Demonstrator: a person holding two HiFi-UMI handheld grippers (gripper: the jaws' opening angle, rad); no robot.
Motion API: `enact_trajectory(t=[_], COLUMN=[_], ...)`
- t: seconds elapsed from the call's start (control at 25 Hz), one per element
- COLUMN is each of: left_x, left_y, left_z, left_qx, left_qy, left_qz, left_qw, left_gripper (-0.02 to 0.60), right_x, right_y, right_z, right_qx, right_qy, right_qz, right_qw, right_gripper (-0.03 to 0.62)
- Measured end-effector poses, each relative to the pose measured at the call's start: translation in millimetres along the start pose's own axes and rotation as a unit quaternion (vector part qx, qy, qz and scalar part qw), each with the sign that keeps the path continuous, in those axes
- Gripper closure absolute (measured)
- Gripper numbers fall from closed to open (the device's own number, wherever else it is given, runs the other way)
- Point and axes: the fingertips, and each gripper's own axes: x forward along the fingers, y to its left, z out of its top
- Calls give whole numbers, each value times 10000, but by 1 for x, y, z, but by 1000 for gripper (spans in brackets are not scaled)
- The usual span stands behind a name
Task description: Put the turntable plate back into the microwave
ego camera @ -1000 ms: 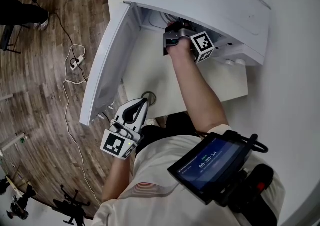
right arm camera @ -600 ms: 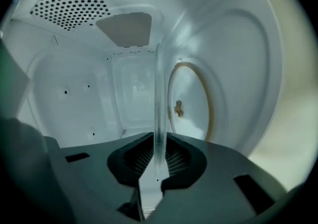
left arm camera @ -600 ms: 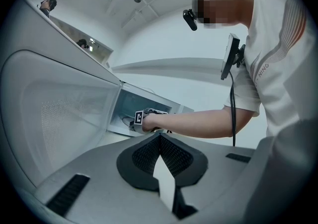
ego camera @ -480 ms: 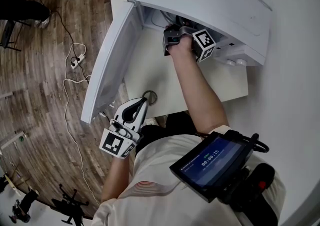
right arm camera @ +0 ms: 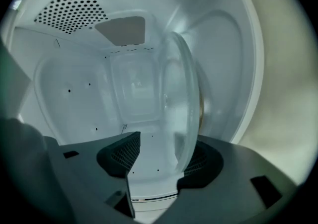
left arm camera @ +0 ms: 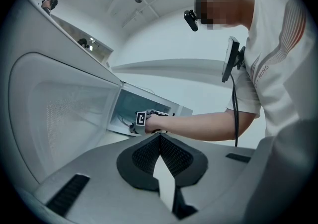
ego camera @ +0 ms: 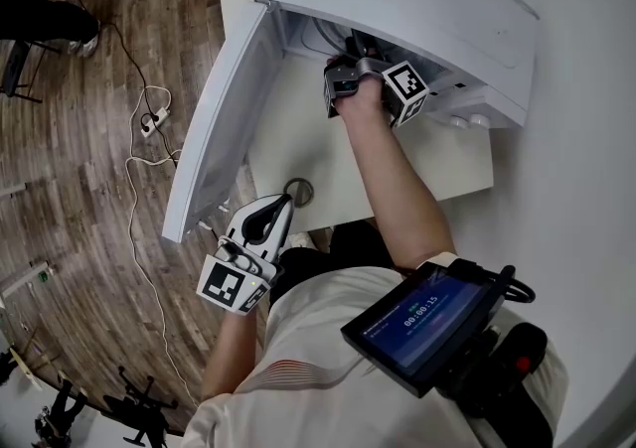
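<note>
Inside microwave (right arm camera: 74, 94), right tool (right arm camera: 166, 146), jaws just opening, straddles turntable plate (right arm camera: 179, 99); left tool (left arm camera: 159, 142) closed.

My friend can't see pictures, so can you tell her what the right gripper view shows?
A clear glass turntable plate sits edge-on between the jaws of the right gripper, inside the white microwave. The jaws have just been opening; the plate lies by the right one, clear of the left. A dotted vent shows at top left.
</note>
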Motion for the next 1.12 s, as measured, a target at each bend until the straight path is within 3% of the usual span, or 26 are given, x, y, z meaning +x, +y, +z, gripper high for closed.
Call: enact_trajectory(t=[0.4, 0.84, 1.12], left_x=[0, -2, -2], left_y=[-2, -5, -7], left_z=[-3, -7, -11], left_qx=[-54, -168, -229], left_qy=[-32, -80, -83], left_qz=[-54, -86, -116], left_qw=[10000, 9998, 9996], left_gripper=[572, 572, 572], right_x=[-9, -13, -19], right_y=[-6, -14, -19], right_z=[-1, -10, -17], right_qx=[124, 323, 175], right_qy=[237, 781, 1034], right_qz=[-123, -669, -856], right_qw=[9996, 9942, 9908], right_gripper=[358, 358, 358])
